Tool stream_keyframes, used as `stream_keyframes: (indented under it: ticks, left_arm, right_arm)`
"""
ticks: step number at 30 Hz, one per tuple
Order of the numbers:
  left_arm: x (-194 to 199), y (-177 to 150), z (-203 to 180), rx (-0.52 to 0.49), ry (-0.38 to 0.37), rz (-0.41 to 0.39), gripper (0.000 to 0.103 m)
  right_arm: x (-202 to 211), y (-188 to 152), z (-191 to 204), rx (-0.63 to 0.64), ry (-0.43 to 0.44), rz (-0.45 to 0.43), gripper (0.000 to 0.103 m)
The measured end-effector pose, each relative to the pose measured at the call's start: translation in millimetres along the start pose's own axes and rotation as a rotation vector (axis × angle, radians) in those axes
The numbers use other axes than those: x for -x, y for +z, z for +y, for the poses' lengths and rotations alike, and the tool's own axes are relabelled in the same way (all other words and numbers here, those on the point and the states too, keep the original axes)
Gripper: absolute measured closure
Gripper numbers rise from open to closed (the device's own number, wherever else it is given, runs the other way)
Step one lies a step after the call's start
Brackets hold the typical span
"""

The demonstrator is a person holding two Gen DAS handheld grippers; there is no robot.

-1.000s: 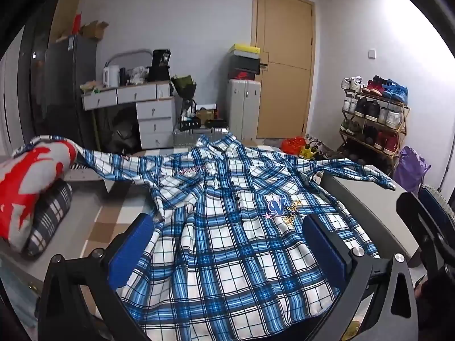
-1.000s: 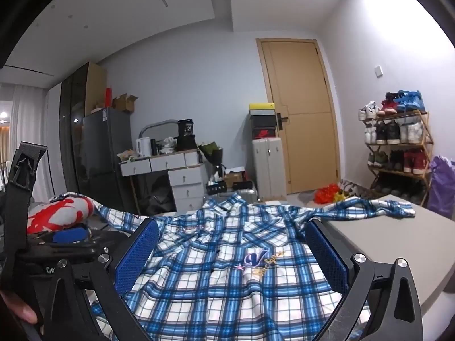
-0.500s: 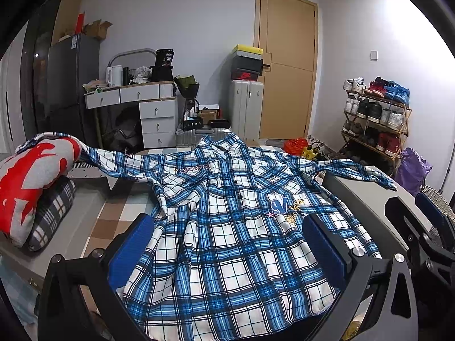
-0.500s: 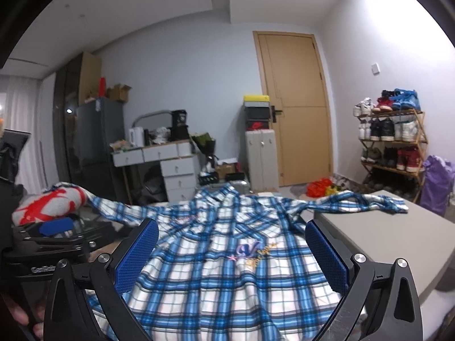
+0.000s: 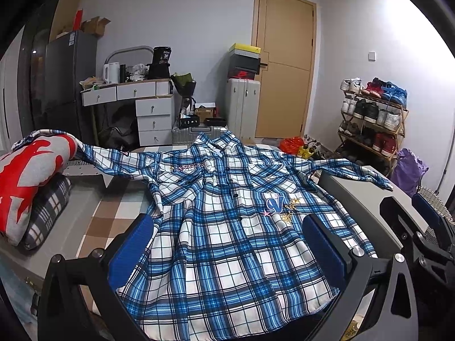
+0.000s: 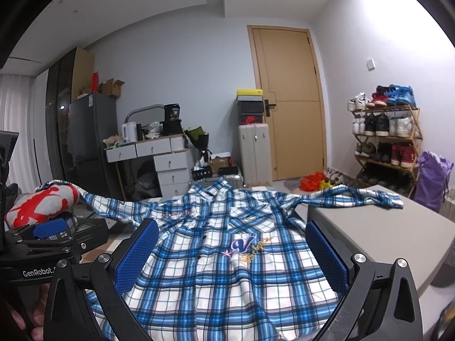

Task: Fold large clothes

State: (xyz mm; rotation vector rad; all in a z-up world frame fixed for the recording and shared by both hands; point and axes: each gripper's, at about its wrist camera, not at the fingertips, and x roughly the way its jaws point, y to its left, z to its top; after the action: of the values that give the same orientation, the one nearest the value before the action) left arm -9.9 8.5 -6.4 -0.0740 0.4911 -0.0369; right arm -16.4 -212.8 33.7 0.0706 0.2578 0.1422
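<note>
- The left gripper (image 5: 227,244) hovers level above the hem, fingers spread wide, holding nothing.
- The right gripper (image 6: 231,250) sits beside it, likewise splayed and empty.
- The blue plaid shirt (image 5: 227,227) lies flat, front up, on the bed (image 5: 96,218).
- One sleeve reaches the red-and-grey folded pile (image 5: 28,170); the other drapes over the grey box (image 6: 398,227).

The blue-and-white plaid button-up shirt (image 5: 227,227) lay spread front-up on the bed (image 5: 93,224), collar toward the tan wooden door (image 5: 284,65); a red-and-grey folded garment (image 5: 31,170) sat at its left, a wooden shoe rack (image 5: 372,119) far right.
</note>
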Motion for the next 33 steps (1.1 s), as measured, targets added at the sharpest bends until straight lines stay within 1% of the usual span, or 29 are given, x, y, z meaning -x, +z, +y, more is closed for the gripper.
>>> stream_keyframes:
  ticks: [2,10,26,33]
  left_arm:
    - [-1.7,-0.3,-0.7,-0.003,0.003,0.007,0.001]
    - [-1.7,-2.3,-5.1,-0.018,0.018,0.017,0.001]
    - [-2.5,-2.3,-10.5,-0.027,0.012,0.025,0.001]
    - [-2.3,-3.6,-9.6,-0.016,0.014,0.026,0.001]
  right_arm:
    - [0.0,0.9,0.2,0.003,-0.011,-0.001,0.0]
    - [1.7,3.6,-2.6,-0.009,0.003,-0.009,0.0]
    - [2.3,-0.4,-5.8,-0.024,0.007,-0.009,0.0]
    - [3.0,-2.7,-5.3,-0.025,0.016,-0.01,0.0]
